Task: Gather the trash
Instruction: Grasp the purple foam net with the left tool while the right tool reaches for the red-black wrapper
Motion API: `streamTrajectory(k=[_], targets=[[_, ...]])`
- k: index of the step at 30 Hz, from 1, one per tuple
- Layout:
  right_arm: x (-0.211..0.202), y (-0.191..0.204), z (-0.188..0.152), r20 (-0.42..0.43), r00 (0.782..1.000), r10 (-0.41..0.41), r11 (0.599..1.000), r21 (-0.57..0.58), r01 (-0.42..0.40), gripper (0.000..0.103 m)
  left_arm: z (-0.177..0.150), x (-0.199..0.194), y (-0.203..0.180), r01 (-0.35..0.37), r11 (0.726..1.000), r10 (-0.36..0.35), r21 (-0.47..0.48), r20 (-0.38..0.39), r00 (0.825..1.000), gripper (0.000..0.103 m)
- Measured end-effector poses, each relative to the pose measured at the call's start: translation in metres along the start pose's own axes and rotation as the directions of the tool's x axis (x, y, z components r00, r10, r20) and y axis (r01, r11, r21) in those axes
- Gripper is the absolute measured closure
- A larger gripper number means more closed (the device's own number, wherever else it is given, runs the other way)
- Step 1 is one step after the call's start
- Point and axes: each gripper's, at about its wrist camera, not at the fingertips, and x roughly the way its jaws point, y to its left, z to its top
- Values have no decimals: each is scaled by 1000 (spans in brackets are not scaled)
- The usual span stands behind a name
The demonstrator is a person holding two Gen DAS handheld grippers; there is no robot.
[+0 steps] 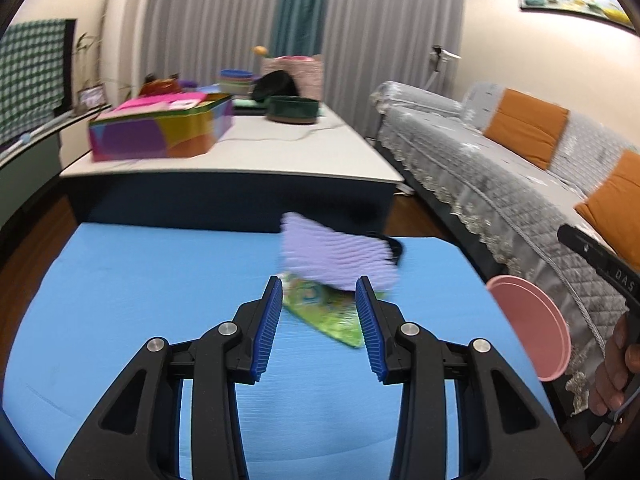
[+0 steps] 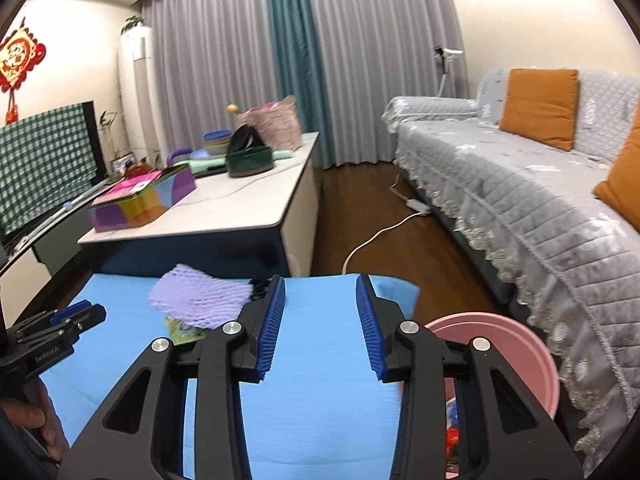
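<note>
A purple foam net sleeve lies on the blue mat, partly over a green printed wrapper. A small black item sits at the sleeve's far right. My left gripper is open just in front of the wrapper, which shows between its fingers. My right gripper is open and empty over the mat, right of the sleeve and wrapper. The left gripper also shows at the left of the right wrist view. The pink bin stands at the mat's right edge; it also shows in the left wrist view.
A low white table stands beyond the mat with a colourful box, a dark green bowl and other items. A grey sofa with orange cushions runs along the right. A white cable lies on the wood floor.
</note>
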Motion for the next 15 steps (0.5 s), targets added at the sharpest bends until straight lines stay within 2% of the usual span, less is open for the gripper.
streamTrajectory(k=[9, 15], targets=[[46, 35, -9, -67, 996, 65, 998, -6, -66, 67, -3, 24, 40, -57, 996, 56, -70, -23, 998, 66], [75, 54, -19, -115, 989, 98, 995, -15, -100, 67, -2, 37, 48, -47, 996, 46, -75, -19, 999, 66]])
